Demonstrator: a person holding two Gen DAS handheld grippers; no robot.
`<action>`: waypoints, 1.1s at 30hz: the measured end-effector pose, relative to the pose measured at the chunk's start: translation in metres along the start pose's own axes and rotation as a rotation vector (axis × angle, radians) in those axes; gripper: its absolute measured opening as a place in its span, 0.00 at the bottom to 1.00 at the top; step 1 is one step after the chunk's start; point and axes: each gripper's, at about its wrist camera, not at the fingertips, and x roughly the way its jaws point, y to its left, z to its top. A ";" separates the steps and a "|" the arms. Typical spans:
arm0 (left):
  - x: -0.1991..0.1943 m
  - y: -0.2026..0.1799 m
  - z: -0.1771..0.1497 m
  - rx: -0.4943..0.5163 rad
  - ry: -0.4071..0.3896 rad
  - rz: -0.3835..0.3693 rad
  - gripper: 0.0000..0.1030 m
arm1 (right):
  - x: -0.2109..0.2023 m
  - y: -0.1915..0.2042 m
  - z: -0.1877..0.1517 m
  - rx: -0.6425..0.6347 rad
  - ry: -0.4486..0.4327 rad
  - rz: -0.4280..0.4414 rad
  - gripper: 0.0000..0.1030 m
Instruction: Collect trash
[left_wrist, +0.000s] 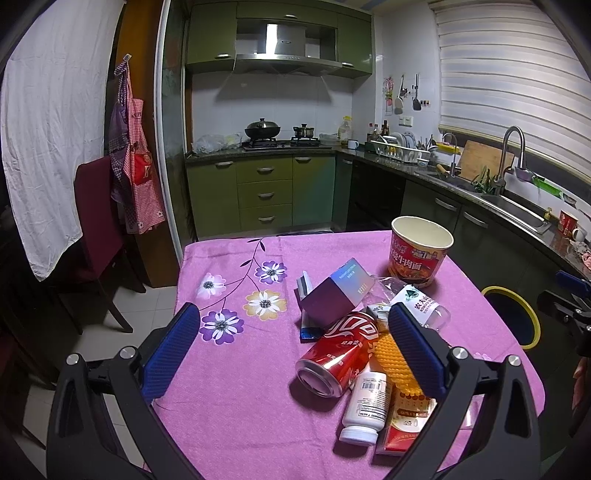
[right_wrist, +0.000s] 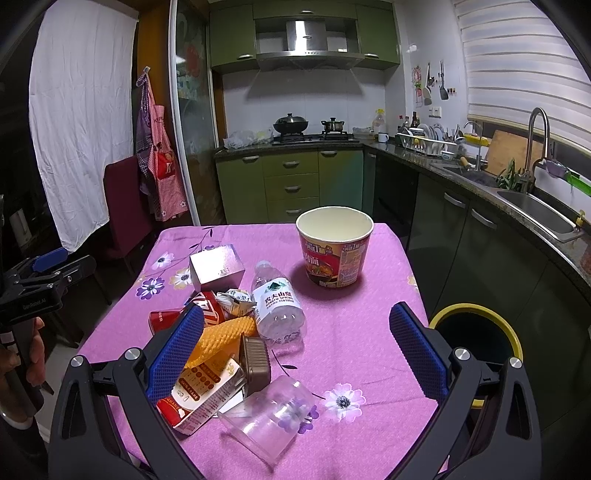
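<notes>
Trash lies in a heap on the pink flowered tablecloth (left_wrist: 236, 387): a red cola can (left_wrist: 340, 350) on its side, a white pill bottle (left_wrist: 365, 406), an orange foam net (left_wrist: 395, 362), a red carton (left_wrist: 406, 417), a silvery purple box (left_wrist: 332, 295) and a water bottle (left_wrist: 424, 306). A noodle cup (left_wrist: 419, 251) stands upright behind them. My left gripper (left_wrist: 293, 317) hangs open over the heap's left side, holding nothing. My right gripper (right_wrist: 297, 317) is open above the water bottle (right_wrist: 277, 302), with a clear plastic cup (right_wrist: 269, 410) and the carton (right_wrist: 199, 395) below it.
A dark bin with a yellow rim (right_wrist: 461, 308) stands on the floor at the table's right side. Kitchen counters and a sink (right_wrist: 535, 214) run along the right. A dark red chair (left_wrist: 96, 221) stands left of the table. A hand (right_wrist: 22, 350) holds the left gripper's handle.
</notes>
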 end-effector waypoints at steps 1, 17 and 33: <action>0.000 -0.001 0.000 0.000 0.000 0.000 0.94 | 0.000 0.000 0.000 0.000 0.001 0.001 0.96; -0.002 0.001 -0.001 0.001 0.006 -0.008 0.94 | 0.001 -0.001 -0.002 0.002 0.005 0.001 0.96; 0.004 0.006 0.000 0.000 0.019 -0.017 0.95 | 0.008 -0.003 -0.001 -0.005 0.026 0.007 0.96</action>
